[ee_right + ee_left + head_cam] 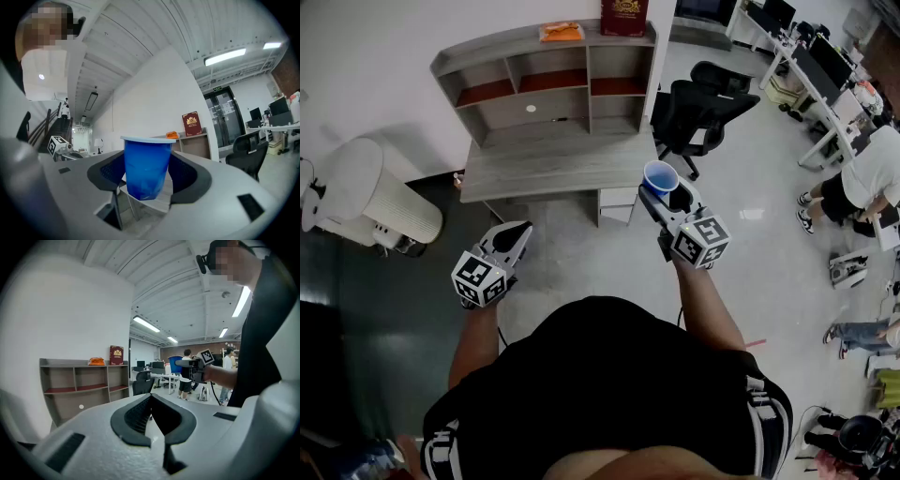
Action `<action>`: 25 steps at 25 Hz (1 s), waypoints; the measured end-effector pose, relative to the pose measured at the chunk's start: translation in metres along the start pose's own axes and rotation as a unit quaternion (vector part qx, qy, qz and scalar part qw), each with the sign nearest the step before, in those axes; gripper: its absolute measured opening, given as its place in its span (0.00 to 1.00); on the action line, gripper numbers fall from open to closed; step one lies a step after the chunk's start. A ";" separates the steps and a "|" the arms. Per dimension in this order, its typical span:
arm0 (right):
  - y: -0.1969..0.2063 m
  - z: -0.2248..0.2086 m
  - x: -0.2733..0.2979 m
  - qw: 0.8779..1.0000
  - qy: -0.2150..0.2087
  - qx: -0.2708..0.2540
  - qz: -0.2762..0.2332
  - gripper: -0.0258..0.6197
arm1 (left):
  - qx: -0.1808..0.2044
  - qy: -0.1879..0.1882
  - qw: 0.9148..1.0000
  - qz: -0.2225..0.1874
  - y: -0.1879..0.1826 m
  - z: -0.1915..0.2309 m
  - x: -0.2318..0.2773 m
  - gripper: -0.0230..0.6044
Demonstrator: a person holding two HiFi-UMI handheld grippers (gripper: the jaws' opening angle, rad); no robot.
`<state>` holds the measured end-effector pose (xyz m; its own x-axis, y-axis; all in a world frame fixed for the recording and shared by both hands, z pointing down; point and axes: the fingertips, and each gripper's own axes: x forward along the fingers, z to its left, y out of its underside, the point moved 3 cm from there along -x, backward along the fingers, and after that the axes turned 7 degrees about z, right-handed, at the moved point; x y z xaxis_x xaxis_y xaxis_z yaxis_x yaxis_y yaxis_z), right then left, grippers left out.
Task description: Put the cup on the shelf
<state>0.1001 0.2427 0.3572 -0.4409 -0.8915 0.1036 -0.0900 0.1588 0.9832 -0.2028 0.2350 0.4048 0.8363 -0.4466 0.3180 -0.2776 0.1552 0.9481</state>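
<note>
The person's black shirt (609,375) fills the bottom of the head view. Above it, at centre left, the left gripper (521,231), one of two, has its jaws together on nothing. The right gripper (666,195), right of centre, has wide-spread jaws pressing the sides of the one blue cup (660,175), which is upright with its mouth up and its long axis vertical. Farther off, at top centre, one grey shelf (544,75) carries one red box (623,16) and one orange packet (561,32).
</note>
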 end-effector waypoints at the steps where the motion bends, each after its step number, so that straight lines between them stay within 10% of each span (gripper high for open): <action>1: -0.001 -0.004 -0.001 1.000 0.002 0.000 -0.002 0.47 | 0.002 0.001 1.000 0.001 -0.003 0.002 0.005 0.06; 25: -0.015 -0.110 0.009 0.999 -0.034 -0.003 -0.009 0.47 | -0.021 -0.028 0.999 0.014 -0.027 -0.003 0.099 0.06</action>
<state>0.1952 0.1854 0.3600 -0.4994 -0.8630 0.0760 -0.0924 0.1403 0.9858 -0.1112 0.1897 0.4106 0.8007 -0.4893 0.3457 -0.2797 0.2049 0.9380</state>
